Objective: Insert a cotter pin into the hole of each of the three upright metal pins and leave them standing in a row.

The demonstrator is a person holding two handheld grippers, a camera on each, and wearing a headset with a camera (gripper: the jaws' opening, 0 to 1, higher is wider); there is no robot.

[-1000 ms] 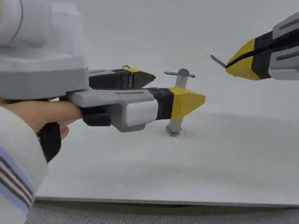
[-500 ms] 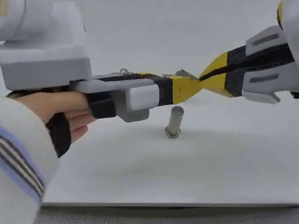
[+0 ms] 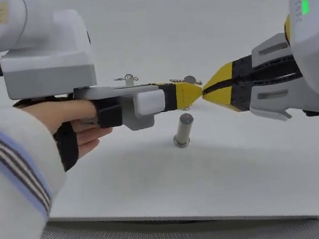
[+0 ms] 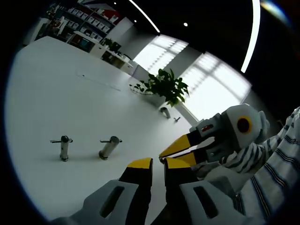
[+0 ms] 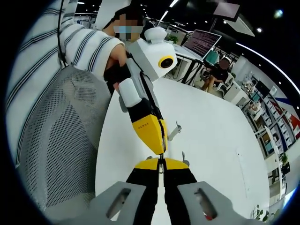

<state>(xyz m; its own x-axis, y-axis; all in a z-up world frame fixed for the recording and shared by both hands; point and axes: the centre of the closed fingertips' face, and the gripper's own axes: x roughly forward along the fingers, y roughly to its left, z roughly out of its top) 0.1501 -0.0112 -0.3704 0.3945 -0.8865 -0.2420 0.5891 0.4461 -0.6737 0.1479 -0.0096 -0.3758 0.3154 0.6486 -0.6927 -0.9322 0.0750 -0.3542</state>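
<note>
Left gripper (image 3: pixel 195 90) and right gripper (image 3: pixel 207 90) tip to tip above table (image 3: pixel 137 29). Right claw closed, left shows a slit, grip unclear. Bare metal pin (image 3: pixel 182 130) stands toward front edge, two cottered pins (image 4: pixel 108 146) behind

In the lower frame the bare surface (image 3: pixel 156 184) lies open. At centre an upright pin (image 3: pixel 182 130) stands under the left gripper (image 3: pixel 195 90) and right gripper (image 3: pixel 208 92), tips meeting.
</note>
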